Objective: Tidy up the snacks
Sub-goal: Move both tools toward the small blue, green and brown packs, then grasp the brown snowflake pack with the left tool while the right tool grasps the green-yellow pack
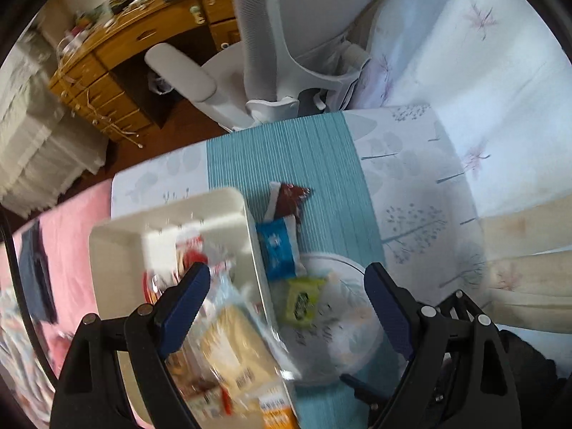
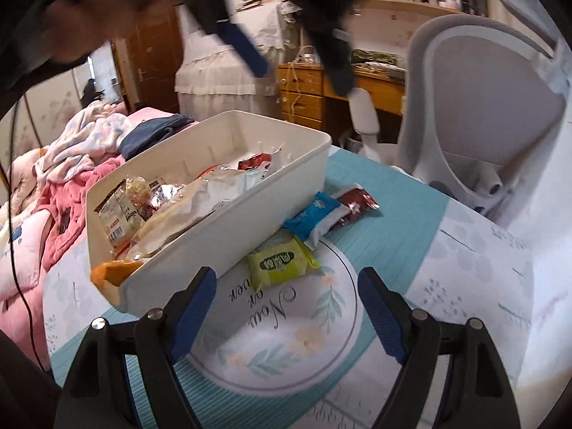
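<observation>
Your left gripper (image 1: 286, 307) hangs wide open and empty above the bin (image 2: 228, 228); beside the bin lie green (image 2: 280, 262), blue (image 2: 314, 214) and red packets (image 2: 357, 205); your right gripper (image 2: 286, 316) gapes empty near the green.

Soft daylight fills both views, brightest on the pale bedding (image 1: 500, 53) beyond and right of the left tongs. Fisheye bending curves the edges into dark corners. Motion blur smears the snack packets (image 1: 228, 339) between the left tongs' fingers.
</observation>
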A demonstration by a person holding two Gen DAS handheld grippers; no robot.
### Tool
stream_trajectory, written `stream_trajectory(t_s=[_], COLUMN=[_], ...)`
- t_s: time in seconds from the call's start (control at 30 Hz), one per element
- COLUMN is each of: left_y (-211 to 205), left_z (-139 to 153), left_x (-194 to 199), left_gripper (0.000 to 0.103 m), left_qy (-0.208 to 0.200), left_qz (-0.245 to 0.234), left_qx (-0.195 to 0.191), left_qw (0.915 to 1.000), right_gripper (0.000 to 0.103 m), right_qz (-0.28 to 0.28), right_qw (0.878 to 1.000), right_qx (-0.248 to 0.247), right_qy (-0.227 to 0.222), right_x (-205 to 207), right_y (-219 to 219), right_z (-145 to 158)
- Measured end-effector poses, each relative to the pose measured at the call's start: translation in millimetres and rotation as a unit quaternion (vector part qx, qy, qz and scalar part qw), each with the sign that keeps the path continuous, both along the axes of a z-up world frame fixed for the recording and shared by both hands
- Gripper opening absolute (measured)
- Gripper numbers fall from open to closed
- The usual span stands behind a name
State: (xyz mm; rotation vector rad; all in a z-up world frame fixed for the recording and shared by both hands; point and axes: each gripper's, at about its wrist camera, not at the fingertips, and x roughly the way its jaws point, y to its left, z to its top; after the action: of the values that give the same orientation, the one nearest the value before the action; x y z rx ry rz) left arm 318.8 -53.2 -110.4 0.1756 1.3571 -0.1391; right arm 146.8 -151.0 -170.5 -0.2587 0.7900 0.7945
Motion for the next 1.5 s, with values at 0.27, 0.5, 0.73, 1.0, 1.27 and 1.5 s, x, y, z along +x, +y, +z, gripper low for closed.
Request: stream_trajectory(t_s=[0.27,0.5,0.73,1.0,1.27,1.5], left_y=[-28.8,-50.7,-66.1,-69.0,-58.6,-40.3], left_z=[-51.4,-96.8,-131.1,-166.0,-186.1,-194.4], left_x=[55.8,83.8,95.0,100.4,111.4,123.8], left_gripper=[0.087,0.087,0.087,0.087,0.087,0.073], left_qy=[0.038,0.087,0.119,0.154,0.176,0.19], left_qz=[-0.066,-0.103,-0.135,-0.143,-0.122,-0.09], left_qx=[0.078,0.128,0.162,0.194,0.169,0.137], left_qw=[0.994,0.9826,0.9703,0.9582,0.9621,0.968], right_gripper=[0.082,0.082,0.082,0.082,0.082,0.063], right_qz=[0.039,0.049,0.062,0.074,0.081,0.066], right_qw=[0.999,0.998,0.996,0.993,0.992,0.994], right_qx=[-0.01,-0.035,-0.048,-0.082,-0.081,-0.085], right_qy=[0.007,0.026,0.037,0.038,0.044,0.027], right_x=[16.0,24.6,28.2,27.1,29.3,26.1], right_y=[16.3,29.8,45.4,63.9,74.6,77.4], right_z=[-28.6,-52.0,-63.5,-76.5,-80.7,-78.6])
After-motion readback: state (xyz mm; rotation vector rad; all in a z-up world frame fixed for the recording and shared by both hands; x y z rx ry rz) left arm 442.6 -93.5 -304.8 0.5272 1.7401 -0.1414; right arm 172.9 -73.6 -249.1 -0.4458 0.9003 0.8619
